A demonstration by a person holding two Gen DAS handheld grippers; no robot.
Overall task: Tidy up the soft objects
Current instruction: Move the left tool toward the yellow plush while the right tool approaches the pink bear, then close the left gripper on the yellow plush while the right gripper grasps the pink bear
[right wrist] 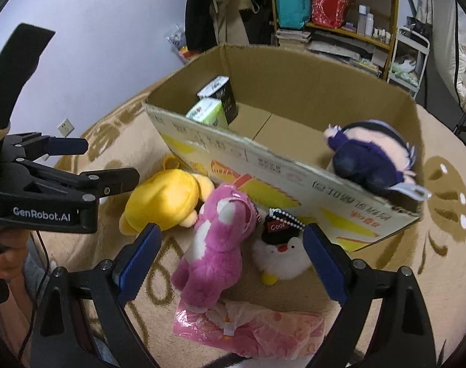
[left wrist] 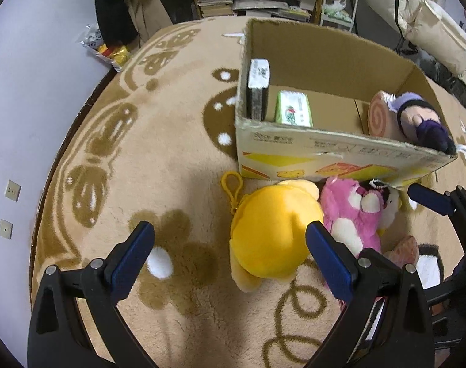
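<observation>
A yellow plush [left wrist: 273, 233] [right wrist: 162, 202], a pink plush bear [left wrist: 352, 214] [right wrist: 217, 242] and a white penguin plush [right wrist: 282, 254] with a black cap lie on the rug before an open cardboard box [left wrist: 334, 150] [right wrist: 282, 165]. A purple-and-pink doll [left wrist: 417, 119] [right wrist: 371, 156] leans in the box's near right corner. My left gripper [left wrist: 230, 245] is open and empty, its right finger by the yellow plush. My right gripper [right wrist: 233, 245] is open and empty around the pink bear and penguin. The left gripper also shows in the right wrist view [right wrist: 89, 159].
In the box stand a green tissue pack [left wrist: 294, 109] [right wrist: 208, 113] and a black-and-white carton [left wrist: 258, 87] [right wrist: 220, 92]. A pink plastic packet [right wrist: 248, 328] lies on the beige patterned rug [left wrist: 159, 165]. A cluttered shelf [right wrist: 334, 15] and a white wall stand behind.
</observation>
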